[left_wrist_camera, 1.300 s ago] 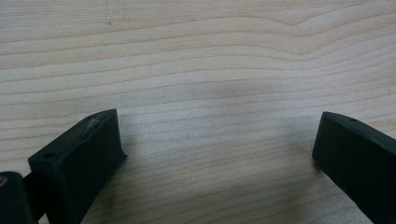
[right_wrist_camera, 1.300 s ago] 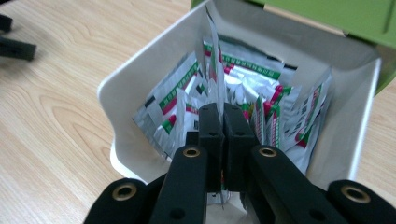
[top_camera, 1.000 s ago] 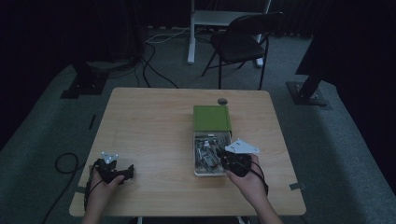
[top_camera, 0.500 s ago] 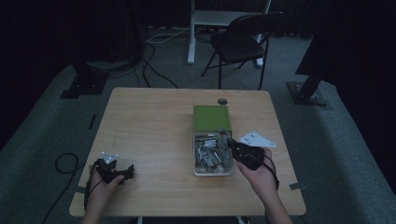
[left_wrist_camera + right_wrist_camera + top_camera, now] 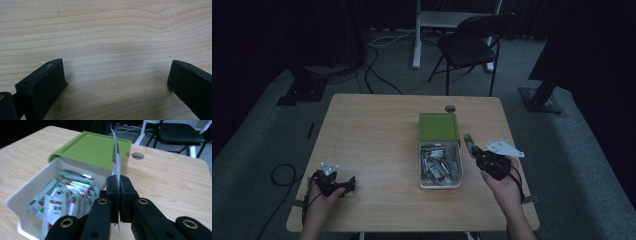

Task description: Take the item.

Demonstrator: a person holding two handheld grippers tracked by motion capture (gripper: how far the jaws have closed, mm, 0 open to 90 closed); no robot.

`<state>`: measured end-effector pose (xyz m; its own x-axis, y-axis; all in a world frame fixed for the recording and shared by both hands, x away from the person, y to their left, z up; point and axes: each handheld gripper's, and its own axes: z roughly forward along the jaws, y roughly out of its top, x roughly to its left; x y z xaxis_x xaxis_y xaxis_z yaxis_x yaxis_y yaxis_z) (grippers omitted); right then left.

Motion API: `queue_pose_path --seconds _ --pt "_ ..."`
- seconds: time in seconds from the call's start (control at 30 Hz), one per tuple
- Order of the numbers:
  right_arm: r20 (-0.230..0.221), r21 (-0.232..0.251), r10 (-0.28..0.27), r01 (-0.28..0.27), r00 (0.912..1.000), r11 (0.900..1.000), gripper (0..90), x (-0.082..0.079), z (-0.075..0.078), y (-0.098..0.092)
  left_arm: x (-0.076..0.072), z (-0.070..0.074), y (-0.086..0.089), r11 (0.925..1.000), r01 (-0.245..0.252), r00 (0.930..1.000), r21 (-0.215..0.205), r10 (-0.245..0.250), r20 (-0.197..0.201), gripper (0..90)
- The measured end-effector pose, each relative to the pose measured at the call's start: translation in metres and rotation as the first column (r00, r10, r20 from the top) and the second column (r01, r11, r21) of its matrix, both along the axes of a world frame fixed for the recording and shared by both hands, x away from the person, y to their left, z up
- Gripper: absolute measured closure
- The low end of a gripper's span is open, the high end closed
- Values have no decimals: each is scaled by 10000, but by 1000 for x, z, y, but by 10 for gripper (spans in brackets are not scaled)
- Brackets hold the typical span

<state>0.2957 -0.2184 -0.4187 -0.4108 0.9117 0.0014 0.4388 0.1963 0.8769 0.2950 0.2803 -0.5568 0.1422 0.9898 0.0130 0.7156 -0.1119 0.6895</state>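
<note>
Right gripper, centre frame, clenches a sachet edge-on, clear of the box for placing. Left gripper rests released on the table, idle.

The table is light wood with wavy grain lines, smooth and a bit matt. The box looks like white plastic, smooth, and its green lid is matt plastic too. The packets inside are shiny, like foil or glossy paper. The packet in the right gripper is thin and shiny as well. Both grippers, the left gripper too, have black matt plastic jaws. The right one has small brass-coloured metal rings.
</note>
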Motion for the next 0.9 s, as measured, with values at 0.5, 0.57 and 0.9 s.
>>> queue_pose_path --seconds 0.5,0.57,0.9 --pt "-368 -339 -1192 1180 9922 9924 880 0 -25 -43 0 0 0 10000 -3 10000 -2 3 0 21" --pt "-445 -444 -1323 1303 9902 9905 880 1 -29 -48 0 0 0 10000 -4 10000 -2 4 0 21" --pt "-817 -682 -1888 1835 9786 9806 880 5 -49 -69 0 0 0 10000 -4 10000 -1 4 1 20"
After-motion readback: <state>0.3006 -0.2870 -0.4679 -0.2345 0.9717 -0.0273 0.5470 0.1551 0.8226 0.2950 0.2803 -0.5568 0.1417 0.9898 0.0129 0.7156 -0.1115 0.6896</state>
